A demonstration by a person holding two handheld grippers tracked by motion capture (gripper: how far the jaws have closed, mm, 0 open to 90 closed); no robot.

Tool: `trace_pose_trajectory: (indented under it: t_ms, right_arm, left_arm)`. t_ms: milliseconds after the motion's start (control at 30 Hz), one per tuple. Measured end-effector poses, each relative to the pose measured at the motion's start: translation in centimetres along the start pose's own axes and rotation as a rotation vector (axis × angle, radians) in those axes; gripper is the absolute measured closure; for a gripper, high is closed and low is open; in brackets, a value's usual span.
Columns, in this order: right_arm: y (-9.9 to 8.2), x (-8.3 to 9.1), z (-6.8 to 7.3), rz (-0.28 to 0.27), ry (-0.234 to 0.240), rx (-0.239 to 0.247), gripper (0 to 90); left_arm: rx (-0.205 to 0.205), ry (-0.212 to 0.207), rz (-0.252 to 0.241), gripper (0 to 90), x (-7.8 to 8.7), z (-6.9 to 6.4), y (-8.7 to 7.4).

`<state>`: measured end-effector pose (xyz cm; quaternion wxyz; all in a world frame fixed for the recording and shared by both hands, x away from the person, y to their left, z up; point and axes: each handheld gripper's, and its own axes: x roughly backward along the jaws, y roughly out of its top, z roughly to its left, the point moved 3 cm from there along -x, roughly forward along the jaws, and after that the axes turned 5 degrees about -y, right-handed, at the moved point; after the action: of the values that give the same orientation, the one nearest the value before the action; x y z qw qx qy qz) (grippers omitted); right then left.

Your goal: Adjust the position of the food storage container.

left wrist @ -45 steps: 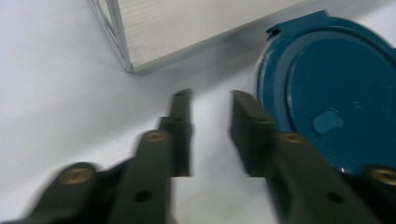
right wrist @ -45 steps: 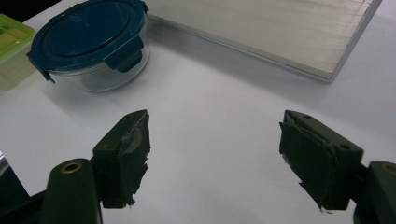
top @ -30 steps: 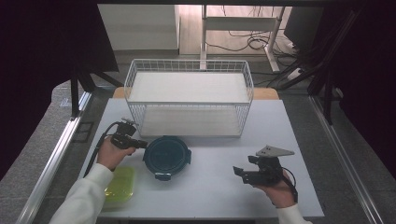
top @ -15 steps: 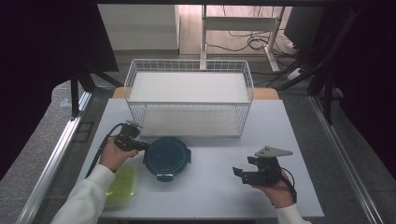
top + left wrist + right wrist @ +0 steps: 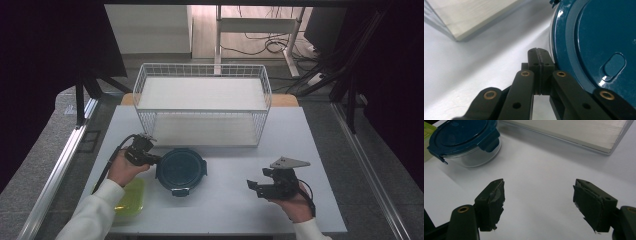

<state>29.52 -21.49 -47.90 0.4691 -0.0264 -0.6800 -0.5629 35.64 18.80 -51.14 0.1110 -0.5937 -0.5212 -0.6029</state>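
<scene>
With its jaws pressed together, left gripper (image 5: 539, 53) touches blue-lidded container (image 5: 596, 45) rim.

2 containers (image 5: 181, 170), 1 wire basket (image 5: 202, 105)

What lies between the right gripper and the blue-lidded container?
Nothing: in the right gripper view, bare white table runs from the open right gripper to the container.
</scene>
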Motion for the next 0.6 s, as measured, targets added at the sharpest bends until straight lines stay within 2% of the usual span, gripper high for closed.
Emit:
trace_pose_trajectory:
  t_ms: [167, 400, 567, 600]
  right_arm:
    - [0.1, -0.1, 0.2, 0.003, 0.008, 0.007, 25.4]
    - [0.1, -0.3, 0.3, 0.007, 0.017, 0.016, 25.6]
    - [0.1, -0.4, 0.4, 0.007, 0.018, 0.015, 25.7]
    - [0.1, -0.4, 0.4, 0.007, 0.018, 0.016, 25.7]
  left_arm:
    - [-0.036, -0.001, 0.010, 90.0, -0.4, -1.2, 0.2]
    - [-0.054, -0.002, 0.016, 90.0, -0.7, -2.0, 0.4]
    - [-0.067, -0.018, 0.009, 90.0, -1.3, -3.2, 0.8]
    - [-0.080, -0.023, 0.016, 90.0, -1.4, -3.5, 0.9]
